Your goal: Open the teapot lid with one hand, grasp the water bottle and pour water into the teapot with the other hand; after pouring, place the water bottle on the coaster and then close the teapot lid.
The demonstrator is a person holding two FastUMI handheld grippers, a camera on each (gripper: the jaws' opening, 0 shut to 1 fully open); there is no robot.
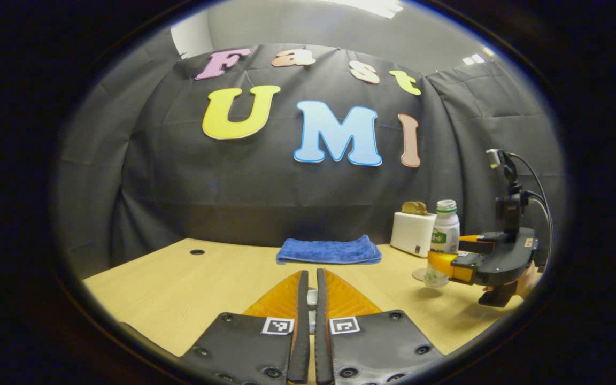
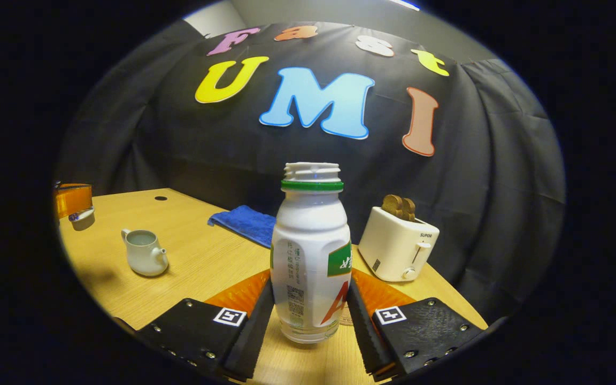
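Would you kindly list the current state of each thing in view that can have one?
White ceramic teapot: upright on the table, lid off, open at the top.
Small white teapot lid: held clear of the teapot by the left hand-held gripper.
White plastic water bottle with green neck ring: upright, uncapped, between the right hand-held gripper fingers.
White toaster: two slices sticking up.
Blue towel: folded flat.

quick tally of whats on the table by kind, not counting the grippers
teapot: 1, lid off
water bottle: 1
toaster: 1
blue towel: 1
total: 4
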